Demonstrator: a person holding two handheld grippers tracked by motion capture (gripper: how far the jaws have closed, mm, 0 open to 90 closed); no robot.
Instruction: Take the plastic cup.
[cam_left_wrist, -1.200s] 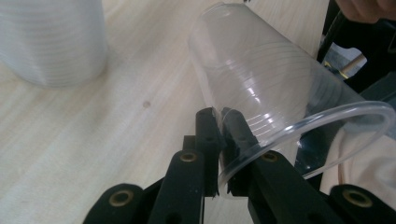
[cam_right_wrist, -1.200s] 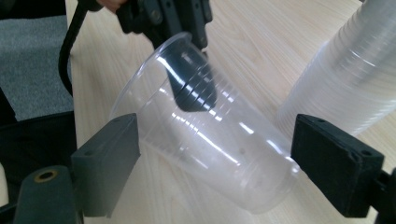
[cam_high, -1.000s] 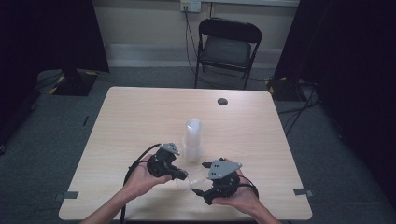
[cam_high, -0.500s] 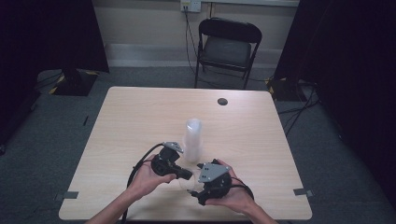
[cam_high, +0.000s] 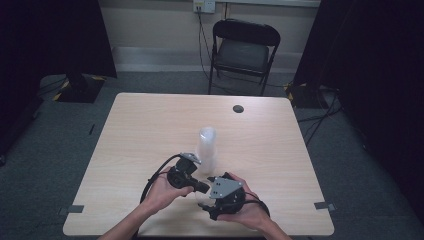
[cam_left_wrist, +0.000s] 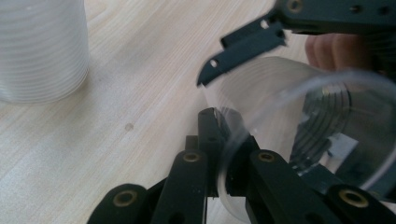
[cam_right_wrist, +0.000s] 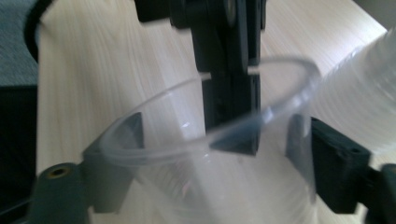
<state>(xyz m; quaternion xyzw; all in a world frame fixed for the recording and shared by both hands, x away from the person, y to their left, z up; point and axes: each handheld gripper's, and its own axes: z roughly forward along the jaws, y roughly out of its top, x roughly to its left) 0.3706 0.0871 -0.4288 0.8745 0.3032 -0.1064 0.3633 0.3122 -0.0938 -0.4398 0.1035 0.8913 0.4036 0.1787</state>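
Left gripper view: the left gripper (cam_left_wrist: 217, 154) is pinched on the rim of a clear plastic cup (cam_left_wrist: 289, 121), thin, light and easily crushed, low over the table (cam_high: 140, 130). The right gripper (cam_right_wrist: 210, 158), jaws just closing, straddles its wall without visibly pressing.

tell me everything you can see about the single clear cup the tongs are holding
The clear plastic cup is thin, see-through and faintly ribbed, with a rolled rim. It is held off the table, in front of the white cup stack. The left tongs are shut on its rim, one jaw inside, one outside. The right tongs straddle its body, their jaws having just been closing around it.
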